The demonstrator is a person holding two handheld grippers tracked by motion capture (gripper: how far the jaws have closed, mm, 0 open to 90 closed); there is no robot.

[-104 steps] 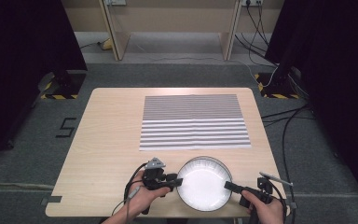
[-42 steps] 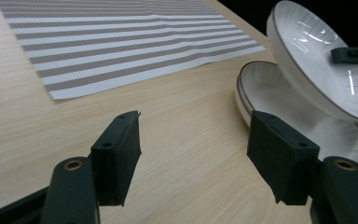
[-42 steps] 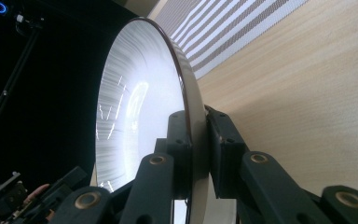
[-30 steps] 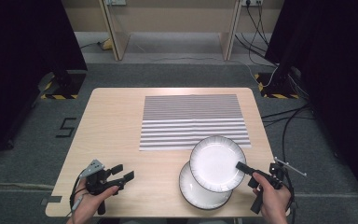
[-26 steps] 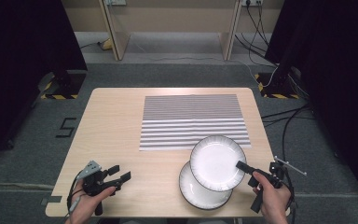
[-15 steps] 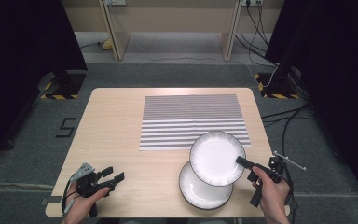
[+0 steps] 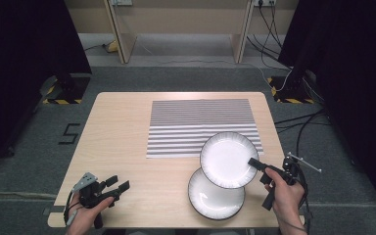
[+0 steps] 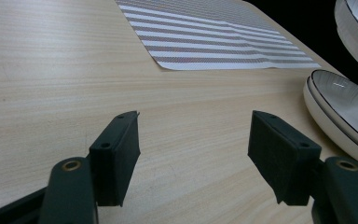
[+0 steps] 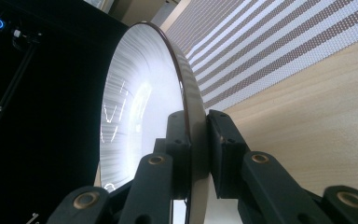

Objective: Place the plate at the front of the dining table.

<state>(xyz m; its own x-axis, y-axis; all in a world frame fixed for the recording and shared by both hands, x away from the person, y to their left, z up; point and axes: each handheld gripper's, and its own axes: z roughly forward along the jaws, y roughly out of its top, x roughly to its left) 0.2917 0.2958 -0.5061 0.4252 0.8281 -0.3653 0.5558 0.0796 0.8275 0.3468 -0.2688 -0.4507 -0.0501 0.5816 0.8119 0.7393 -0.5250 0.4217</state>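
The round white ceramic plate with a thin dark rim [image 7: 227, 159] is clamped by its near-right edge in your right claw [image 7: 254, 164], lifted off the counter and tilted, with its far edge over the near-right corner of the striped mat. In the right gripper view the plate [image 9: 142, 107] stands almost on edge and the two black jaws of the right claw [image 9: 196, 142] are pressed onto its rim, one pad on the face and one on the back.

Nearest you, at the near-left corner of the pale wooden counter [image 7: 122, 127], your left hand [image 7: 85, 213] holds the left claw [image 7: 117, 184] low over bare wood. Its jaws are spread wide with nothing between them; in the left gripper view the left claw [image 8: 193, 135] frames only wood grain.

To the right, near the near edge, a second round white plate with a dark rim [image 7: 214, 194] lies flat on the counter, partly under the lifted plate. In the left gripper view it [image 8: 342, 114] sits at the right with the raised plate [image 8: 356, 21] above it.

Your right hand [image 7: 286, 196] comes in at the near-right corner.

Farther off, the grey-and-white striped rectangular mat [image 7: 201, 126] lies flat across the centre and far part of the counter. Beyond the counter is grey floor [image 7: 186, 76] with cables [image 7: 301, 122] at the right.
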